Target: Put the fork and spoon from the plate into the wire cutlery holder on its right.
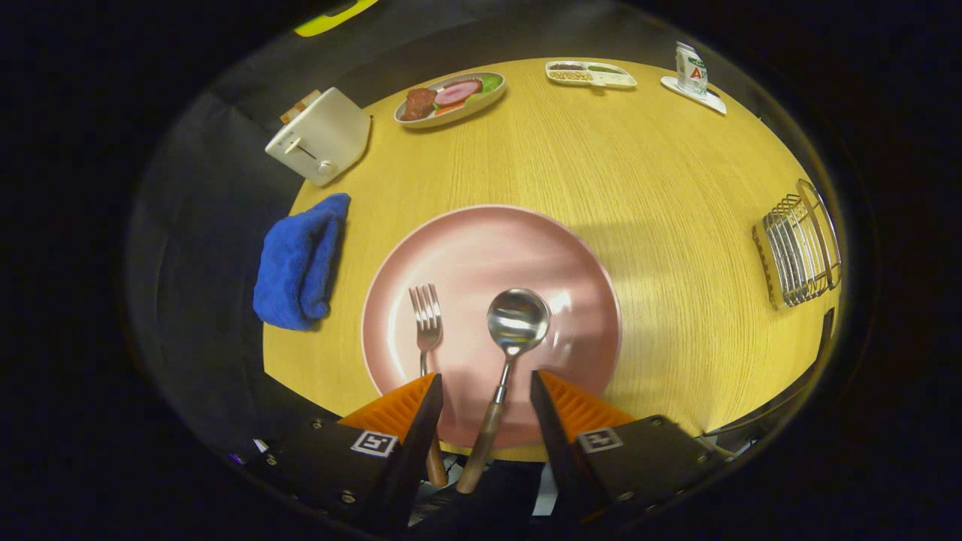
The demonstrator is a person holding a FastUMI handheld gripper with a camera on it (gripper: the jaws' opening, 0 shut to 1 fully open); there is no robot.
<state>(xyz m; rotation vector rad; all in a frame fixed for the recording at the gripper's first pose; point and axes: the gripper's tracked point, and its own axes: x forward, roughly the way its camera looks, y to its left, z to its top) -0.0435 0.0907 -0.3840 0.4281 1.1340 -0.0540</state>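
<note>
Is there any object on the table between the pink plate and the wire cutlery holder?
No. Only bare wooden table lies between the round pink plate and the wire cutlery holder. The open gripper has the wooden-handled metal spoon between its fingers, untouched.

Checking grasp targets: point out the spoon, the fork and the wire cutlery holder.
spoon [516, 321]: gripper view, on its bowl.
fork [426, 309]: gripper view, on its tines.
wire cutlery holder [795, 255]: gripper view, on its wire side.

One fork [426, 319], one spoon [511, 338], three plates [492, 248], one toaster [319, 135].
</note>
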